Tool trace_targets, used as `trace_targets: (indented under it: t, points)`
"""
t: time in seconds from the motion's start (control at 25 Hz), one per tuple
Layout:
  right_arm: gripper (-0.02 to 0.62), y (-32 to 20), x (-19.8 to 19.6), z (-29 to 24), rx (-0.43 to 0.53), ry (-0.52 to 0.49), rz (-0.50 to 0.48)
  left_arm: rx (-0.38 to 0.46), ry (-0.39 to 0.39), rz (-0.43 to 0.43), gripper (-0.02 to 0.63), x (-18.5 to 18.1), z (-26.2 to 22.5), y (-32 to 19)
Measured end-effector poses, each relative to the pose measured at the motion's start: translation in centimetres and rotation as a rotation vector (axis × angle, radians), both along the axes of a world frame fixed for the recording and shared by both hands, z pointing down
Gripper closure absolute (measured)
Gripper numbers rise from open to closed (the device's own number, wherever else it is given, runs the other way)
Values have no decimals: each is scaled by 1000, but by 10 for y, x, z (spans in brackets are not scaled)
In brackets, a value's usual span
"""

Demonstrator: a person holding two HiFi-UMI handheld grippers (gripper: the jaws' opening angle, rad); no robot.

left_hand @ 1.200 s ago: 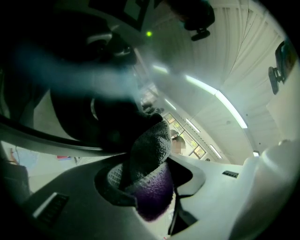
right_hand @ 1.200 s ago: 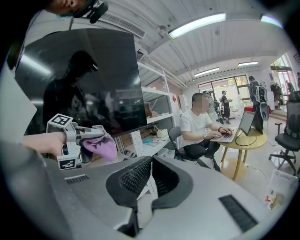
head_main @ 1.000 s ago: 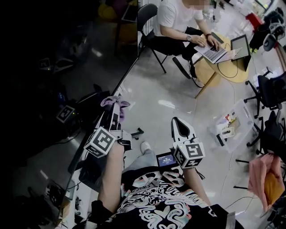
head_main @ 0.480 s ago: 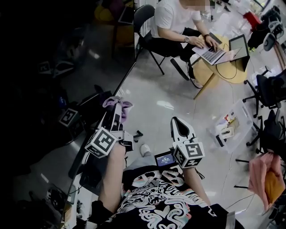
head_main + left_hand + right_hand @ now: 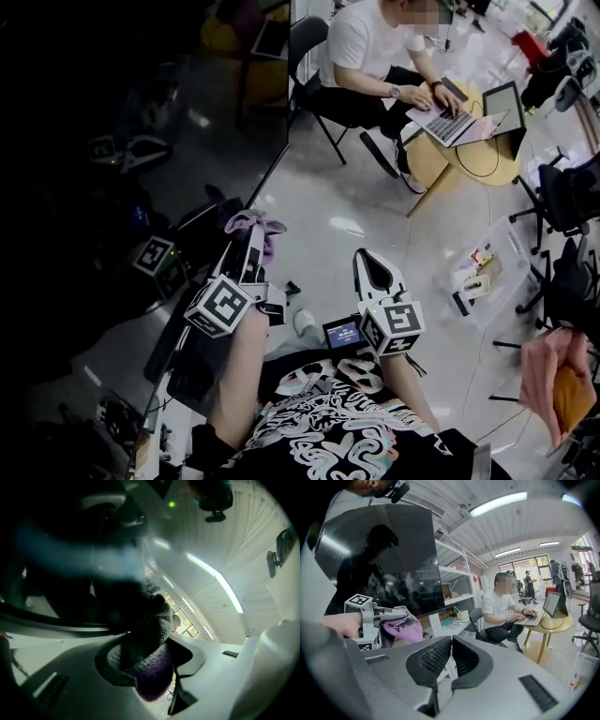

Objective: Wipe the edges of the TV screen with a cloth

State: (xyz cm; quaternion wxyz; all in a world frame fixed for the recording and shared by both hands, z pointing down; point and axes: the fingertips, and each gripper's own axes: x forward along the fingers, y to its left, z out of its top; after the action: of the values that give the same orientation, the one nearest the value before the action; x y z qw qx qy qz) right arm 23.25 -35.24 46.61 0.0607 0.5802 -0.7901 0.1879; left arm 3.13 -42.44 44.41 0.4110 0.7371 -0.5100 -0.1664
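Purple fleece cloth (image 5: 249,225), pinched in left gripper (image 5: 247,242) fingers, sat at edge of black TV screen (image 5: 141,141) for wiping; right gripper (image 5: 374,266) fingers were closed, idle

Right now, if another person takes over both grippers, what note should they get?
Left gripper: shut on the purple cloth, which sits at the side edge of the TV screen; it seems to touch.
Right gripper: shut, empty, held away from the screen.
Done: cannot tell how much edge is already wiped.
Left: run the cloth along the screen's edges.
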Motion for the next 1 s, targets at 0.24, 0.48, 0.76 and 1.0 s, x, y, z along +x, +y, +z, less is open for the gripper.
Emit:
trace_targets:
  t: [0.24,0.48,0.76,1.0]
  points:
    - [563,-10,7,-5,4,-18,7,-7,-11,2,422,4,-4,-6]
    - [563,-37,14,-10,23,-19,-33,-18,-30,-11,422,12,0,-10]
    - [563,-68,15,-14,36,-19,-105,-29,13,-41,422,24,3,-20]
    - [563,-80,8,-15,30,-13,-173,-27,27,-59,422,29,1,-27]
